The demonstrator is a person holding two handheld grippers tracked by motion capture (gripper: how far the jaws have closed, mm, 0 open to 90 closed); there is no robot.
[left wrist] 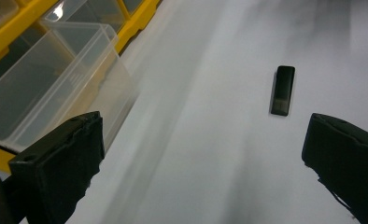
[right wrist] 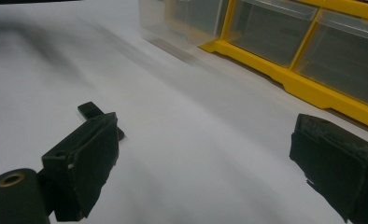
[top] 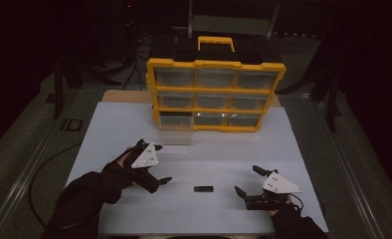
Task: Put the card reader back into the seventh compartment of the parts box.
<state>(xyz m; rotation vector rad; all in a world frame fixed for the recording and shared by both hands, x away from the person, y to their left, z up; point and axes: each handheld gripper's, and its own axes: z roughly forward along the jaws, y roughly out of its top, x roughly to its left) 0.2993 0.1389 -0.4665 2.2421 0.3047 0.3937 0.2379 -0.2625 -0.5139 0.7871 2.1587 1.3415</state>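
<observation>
A white table top (top: 134, 124) is carrying a yellow organiser (top: 216, 94) at its far side, nine clear drawers in three rows. The bottom-left drawer (top: 176, 130) is standing pulled out toward the near side, its clear walls showing in the left gripper view.

Nearer the person, the left gripper (top: 156, 175) is hovering to the left of centre with its jaws spread wide and holding nothing. The right gripper (top: 248, 181) is sitting low at the near right, jaws likewise parted and empty.

Between the two, lying flat on the white surface and touching neither tool, is a small black block (top: 203, 189). In the left gripper view it is lying ahead and toward the right-hand jaw; in the right gripper view it is peeking out from behind the left-hand jaw.

The step in hand looks like picking up that block, probably for the open drawer. To do it well, the chosen gripper should be turning so its jaws straddle the block's narrow sides, not its long ends, and coming down until the pads are almost brushing the table before closing. The block is thin and low, so a high or skewed pinch is likely to be skidding it away. Closing slowly and centred should be keeping it level for the lift.
</observation>
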